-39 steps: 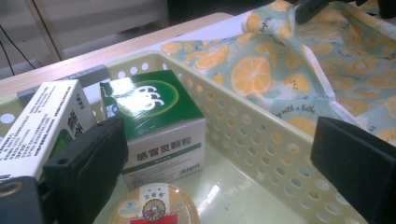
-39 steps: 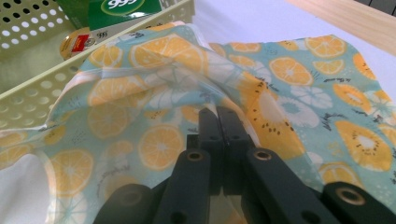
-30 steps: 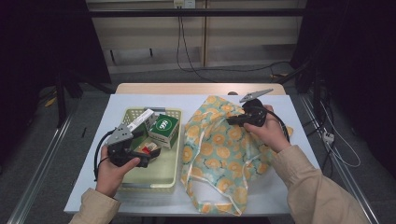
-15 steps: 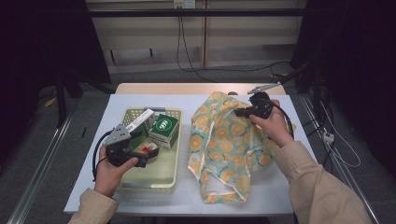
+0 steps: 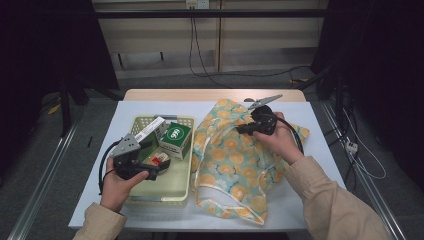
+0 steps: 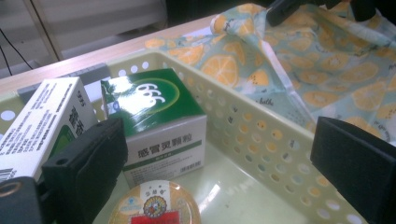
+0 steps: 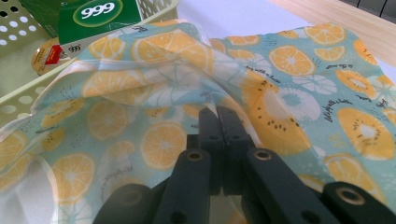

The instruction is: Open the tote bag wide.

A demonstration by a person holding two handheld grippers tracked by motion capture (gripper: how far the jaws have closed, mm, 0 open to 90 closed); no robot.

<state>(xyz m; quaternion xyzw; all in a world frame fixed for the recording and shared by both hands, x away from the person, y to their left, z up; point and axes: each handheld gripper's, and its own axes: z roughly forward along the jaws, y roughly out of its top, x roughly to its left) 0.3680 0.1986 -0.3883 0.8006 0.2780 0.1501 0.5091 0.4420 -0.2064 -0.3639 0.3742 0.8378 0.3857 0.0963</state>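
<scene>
1. We see the orange-print cloth bag point(image 5: 227, 160) lying crumpled on the white table point(image 5: 310, 115), touching the basket point(image 5: 182, 187) along its right wall.
2. Right gripper point(image 5: 244, 128): jaws closed together on a fold of the bag. We judge a thin pinch could slip if lifted.
3. Left gripper point(image 5: 159, 167): jaws wide apart, empty, over the basket, near the green box point(image 5: 175, 140) and round tin point(image 6: 156, 205). A drifting hem could snag the rim.
4. Beyond: dark room, grey floor, cables point(image 5: 192, 40) trailing.
</scene>
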